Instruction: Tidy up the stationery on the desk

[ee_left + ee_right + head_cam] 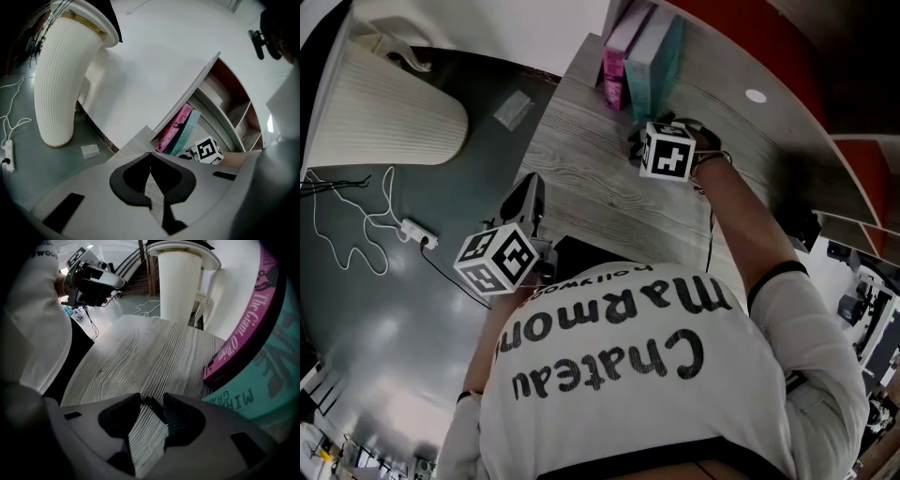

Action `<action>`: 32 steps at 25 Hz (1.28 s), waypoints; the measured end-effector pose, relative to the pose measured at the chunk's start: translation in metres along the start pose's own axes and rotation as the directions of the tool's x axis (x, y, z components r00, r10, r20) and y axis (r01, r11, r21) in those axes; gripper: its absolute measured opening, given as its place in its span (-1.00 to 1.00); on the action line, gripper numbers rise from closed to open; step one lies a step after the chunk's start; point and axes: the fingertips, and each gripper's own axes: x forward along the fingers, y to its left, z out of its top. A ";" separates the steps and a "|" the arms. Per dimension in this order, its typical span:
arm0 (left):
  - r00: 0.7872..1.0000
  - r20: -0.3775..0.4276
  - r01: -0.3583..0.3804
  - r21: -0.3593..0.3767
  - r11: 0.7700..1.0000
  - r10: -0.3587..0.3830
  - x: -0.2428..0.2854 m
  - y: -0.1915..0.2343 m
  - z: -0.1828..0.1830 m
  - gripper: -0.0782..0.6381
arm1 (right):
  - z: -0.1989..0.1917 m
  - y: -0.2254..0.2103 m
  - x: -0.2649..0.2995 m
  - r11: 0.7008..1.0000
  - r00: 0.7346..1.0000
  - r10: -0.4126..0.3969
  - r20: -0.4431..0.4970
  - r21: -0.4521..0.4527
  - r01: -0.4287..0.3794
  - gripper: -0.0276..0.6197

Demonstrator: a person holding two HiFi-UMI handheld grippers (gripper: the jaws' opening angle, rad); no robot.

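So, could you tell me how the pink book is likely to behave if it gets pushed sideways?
It would probably tip rather than slide: the pink book is thin and stands on its narrow bottom edge on the desk. The teal book close beside it should brace it on that side.

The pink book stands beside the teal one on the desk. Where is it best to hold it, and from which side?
Probably across the spine of the pink book, near its top, coming from the open desk. It stands on end with the spine facing that way, so this edge is reachable. The teal book lies against one cover, so a finger must slip in there.
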 end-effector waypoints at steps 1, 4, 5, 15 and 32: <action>1.000 0.000 0.000 0.000 1.000 0.000 0.000 0.000 0.000 -0.74 | 0.000 0.000 0.000 1.000 1.000 0.001 0.003 -0.002 -0.001 -0.39; 1.000 0.002 -0.002 0.000 1.000 0.002 0.000 -0.002 -0.001 -0.74 | -0.001 0.000 0.000 1.000 1.000 -0.004 0.019 -0.015 0.004 -0.42; 1.000 0.003 -0.003 -0.001 1.000 0.003 0.000 -0.002 -0.002 -0.74 | -0.001 0.000 0.000 1.000 1.000 -0.007 0.025 -0.021 0.007 -0.45; 1.000 0.014 -0.017 -0.017 1.000 0.017 -0.007 -0.003 -0.007 -0.74 | 0.000 0.000 -0.003 0.999 0.998 -0.018 0.055 -0.028 0.019 -0.67; 1.000 0.026 -0.009 -0.015 1.000 0.010 -0.011 -0.008 -0.008 -0.74 | 0.022 -0.008 -0.027 0.987 0.970 -0.096 0.223 0.144 0.065 -0.71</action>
